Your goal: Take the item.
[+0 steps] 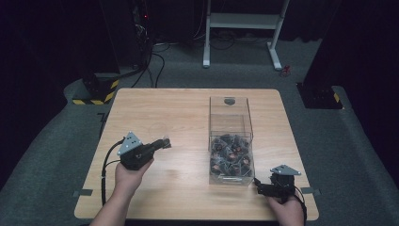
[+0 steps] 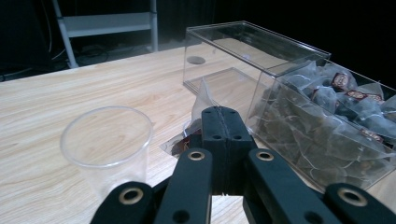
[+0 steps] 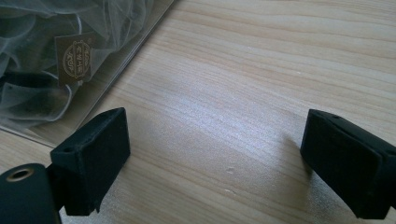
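My left gripper (image 1: 164,143) is over the left half of the wooden table (image 1: 188,108), shut on a translucent tea bag (image 1: 166,141). In the left gripper view the tea bag (image 2: 201,103) sticks out past the closed jaws of that gripper (image 2: 225,117), with its tag hanging below. A clear plastic cup (image 2: 107,140) stands upright just to the left of them. My right gripper (image 1: 258,185) rests by the near right corner of the clear box (image 1: 230,114). Seen up close, the right gripper (image 3: 215,154) is open, with bare wood between its jaws.
The clear plastic box (image 2: 261,56) stands right of centre, its near half piled with several tea bags (image 1: 230,153) and its far half bare. A tagged tea bag (image 3: 42,60) presses against its wall. Beyond the table stands a white frame (image 1: 242,23).
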